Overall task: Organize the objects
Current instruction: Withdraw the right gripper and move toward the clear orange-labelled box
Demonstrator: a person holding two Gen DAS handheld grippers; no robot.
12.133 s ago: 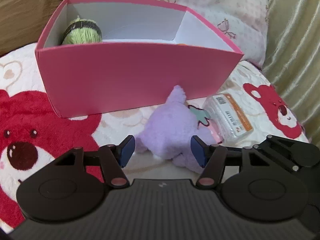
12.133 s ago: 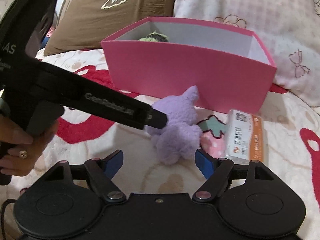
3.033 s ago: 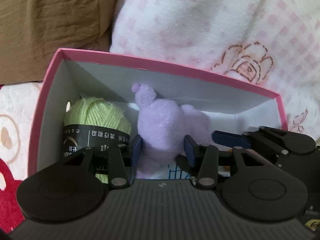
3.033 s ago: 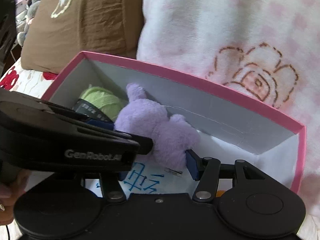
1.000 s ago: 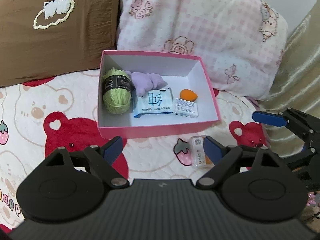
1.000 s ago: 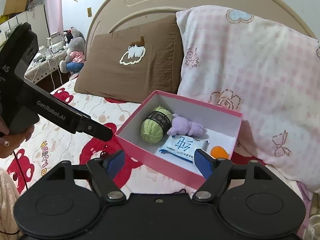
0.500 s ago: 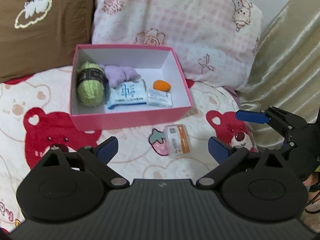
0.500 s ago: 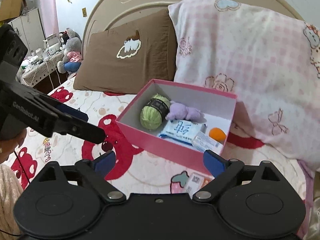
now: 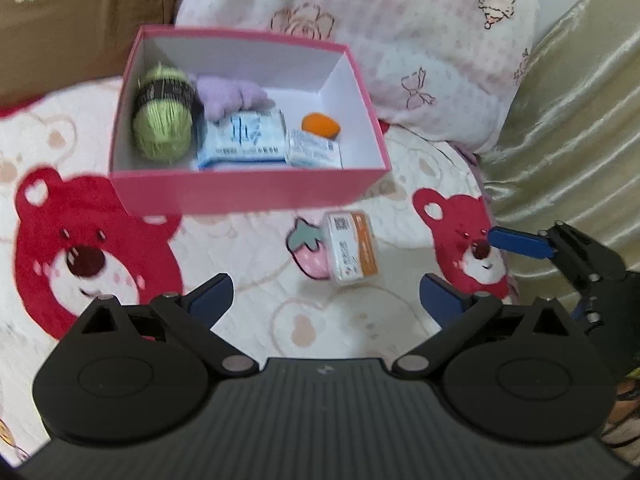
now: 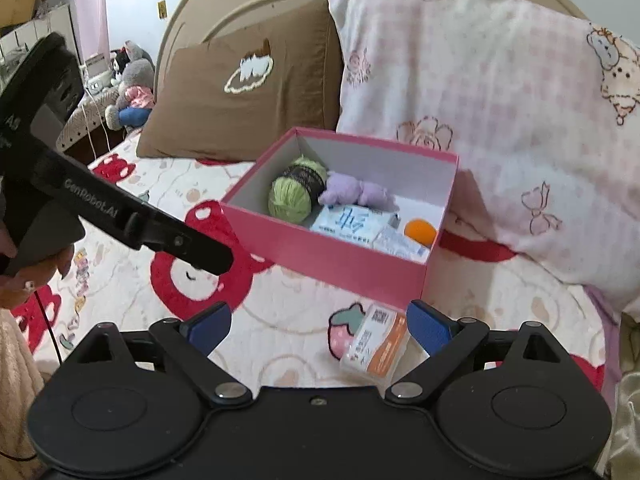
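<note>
1. Landmark: the pink box (image 9: 248, 196) rests on the bear-print blanket (image 9: 256, 280). All positions below refer to it.
2. Left of the box, in the right wrist view: the left gripper (image 10: 216, 258) reaches in from the left edge, held by a hand (image 10: 24, 280). Its tip hangs above the blanket, apart from the box's near-left wall.
3. Behind the box, to the left: a brown pillow (image 9: 80, 20) leans upright.
4. Inside the box, left end: a green yarn ball (image 9: 164, 120) with a dark band lies against the left wall.
5. Inside, just right of the yarn: a purple plush (image 9: 232, 94) sits by the back wall.
6. Inside, in front of the plush: a blue-and-white packet (image 9: 242, 138) lies flat, touching the yarn.
7. Inside, right of that packet: a small white carton (image 9: 314, 152) lies by the front wall. An orange ball (image 9: 320, 125) rests behind it.
8. In front of the box, outside it: a clear orange-labelled pack (image 9: 352, 248) lies on the blanket near the right front corner, next to a strawberry print.
9. Left gripper, own view (image 9: 324, 296): the jaws are opening and stand spread wide. The pack lies beyond them, untouched; nothing is between the pads.
10. Right gripper (image 10: 318, 324): the jaws are spread wide. The pack lies just inside the right finger (image 10: 428, 324) in view; contact cannot be confirmed.
11. Behind and right of the box: a pink checked pillow (image 9: 380, 20) leans against it.
</note>
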